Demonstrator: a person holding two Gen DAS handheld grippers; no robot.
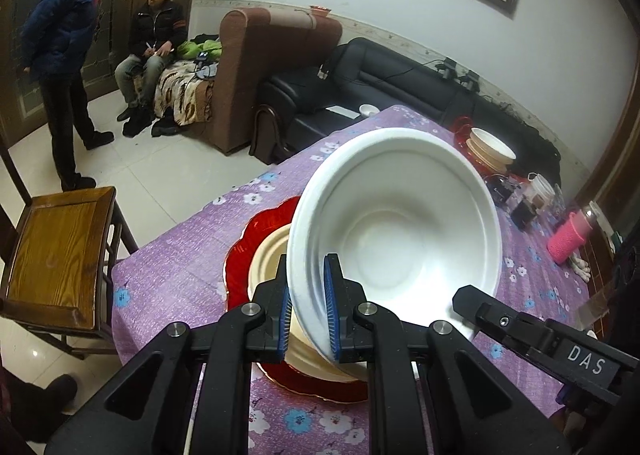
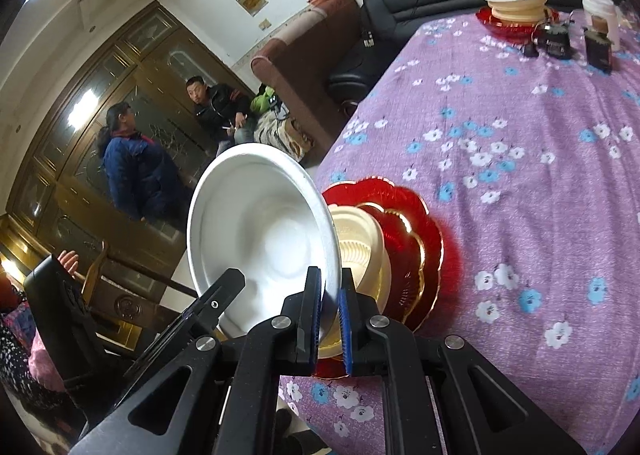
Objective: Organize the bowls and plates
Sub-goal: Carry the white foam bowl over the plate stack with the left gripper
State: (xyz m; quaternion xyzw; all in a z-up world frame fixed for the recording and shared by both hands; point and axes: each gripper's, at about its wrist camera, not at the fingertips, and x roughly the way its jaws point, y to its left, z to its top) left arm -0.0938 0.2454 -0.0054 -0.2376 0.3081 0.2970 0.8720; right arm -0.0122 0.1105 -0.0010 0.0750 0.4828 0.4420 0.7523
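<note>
A white bowl (image 1: 396,223) is held tilted above a cream bowl (image 1: 268,255) that sits on a red scalloped plate (image 1: 240,251) on the purple flowered tablecloth. My left gripper (image 1: 308,295) is shut on the white bowl's near rim. My right gripper (image 2: 330,303) is shut on the opposite rim of the same white bowl (image 2: 260,231); its black body shows in the left wrist view (image 1: 540,331). The right wrist view shows the cream bowl (image 2: 360,251) and red plates (image 2: 408,239) behind the bowl. A second stack of bowls on a red plate (image 2: 516,7) stands at the table's far end.
Dark jars and a white cup (image 2: 600,23) stand near the far stack, with a pink bottle (image 1: 568,235) to the right. A wooden chair (image 1: 56,255) stands left of the table. Two people (image 1: 64,55) are by the sofa (image 1: 280,71) beyond.
</note>
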